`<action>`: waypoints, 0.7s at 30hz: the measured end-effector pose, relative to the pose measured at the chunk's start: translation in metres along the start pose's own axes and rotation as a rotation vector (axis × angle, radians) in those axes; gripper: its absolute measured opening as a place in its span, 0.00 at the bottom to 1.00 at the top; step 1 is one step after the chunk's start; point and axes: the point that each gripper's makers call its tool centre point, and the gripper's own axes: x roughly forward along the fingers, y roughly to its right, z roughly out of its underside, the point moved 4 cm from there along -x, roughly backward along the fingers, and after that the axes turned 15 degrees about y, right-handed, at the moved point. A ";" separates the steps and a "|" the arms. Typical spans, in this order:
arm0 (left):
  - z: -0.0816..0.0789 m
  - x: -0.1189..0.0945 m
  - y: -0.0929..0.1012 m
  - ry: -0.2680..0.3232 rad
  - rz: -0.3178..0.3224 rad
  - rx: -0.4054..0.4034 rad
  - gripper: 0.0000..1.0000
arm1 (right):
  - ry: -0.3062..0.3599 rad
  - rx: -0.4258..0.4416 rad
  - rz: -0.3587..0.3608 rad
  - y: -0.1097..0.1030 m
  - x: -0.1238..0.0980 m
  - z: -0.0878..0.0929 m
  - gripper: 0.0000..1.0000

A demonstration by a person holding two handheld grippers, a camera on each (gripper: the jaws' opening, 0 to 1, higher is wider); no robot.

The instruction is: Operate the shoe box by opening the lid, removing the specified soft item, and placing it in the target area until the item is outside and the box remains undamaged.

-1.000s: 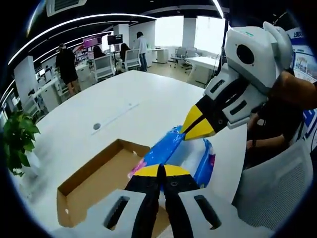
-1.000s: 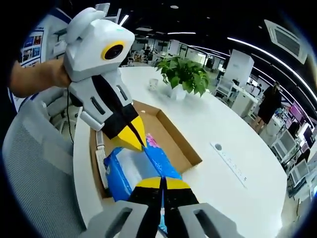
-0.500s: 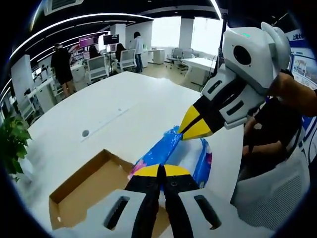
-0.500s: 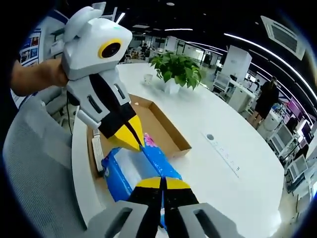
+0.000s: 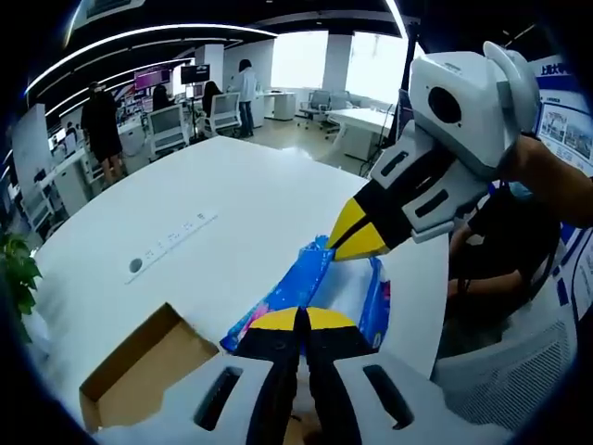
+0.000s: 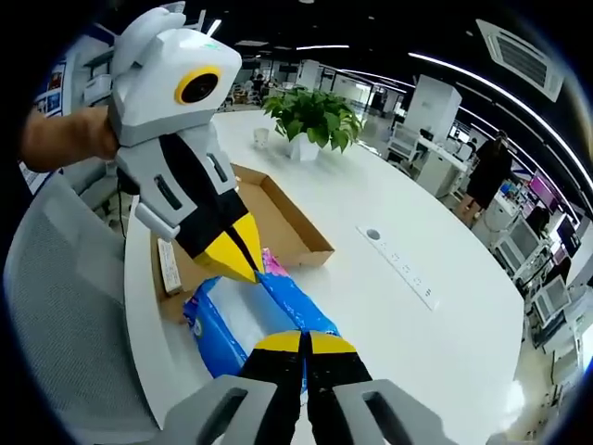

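Note:
A soft blue plastic package (image 5: 298, 276) with a pale window hangs between my two grippers, over the white table (image 5: 241, 195) near its edge. My left gripper (image 5: 298, 317) is shut on its near end. My right gripper (image 5: 345, 248) comes in from the upper right and is shut on the far end. In the right gripper view the same package (image 6: 232, 313) stretches from my right gripper (image 6: 302, 339) to the left gripper (image 6: 243, 269). The open cardboard shoe box (image 5: 139, 371) lies low on the left; the box (image 6: 278, 222) sits beyond the package.
A potted plant (image 6: 310, 116) and a small cup (image 6: 262, 136) stand behind the box. A power strip (image 6: 400, 271) is set into the table's middle. A grey mesh chair (image 6: 56, 306) stands at the table's edge. People stand far back (image 5: 97, 120) among office desks.
Both grippers have carried the package away from the box along the table's edge; the box now lies farther off in both views. Both stay shut on the package.

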 end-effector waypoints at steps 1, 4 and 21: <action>-0.001 0.004 0.001 0.000 0.005 -0.001 0.00 | -0.005 -0.004 0.006 0.002 -0.002 0.003 0.00; -0.003 0.013 0.005 -0.003 0.016 0.004 0.00 | -0.016 -0.006 0.013 0.008 -0.006 0.009 0.00; -0.011 0.073 0.027 -0.010 0.084 -0.022 0.00 | -0.068 0.026 0.084 0.043 -0.033 0.051 0.00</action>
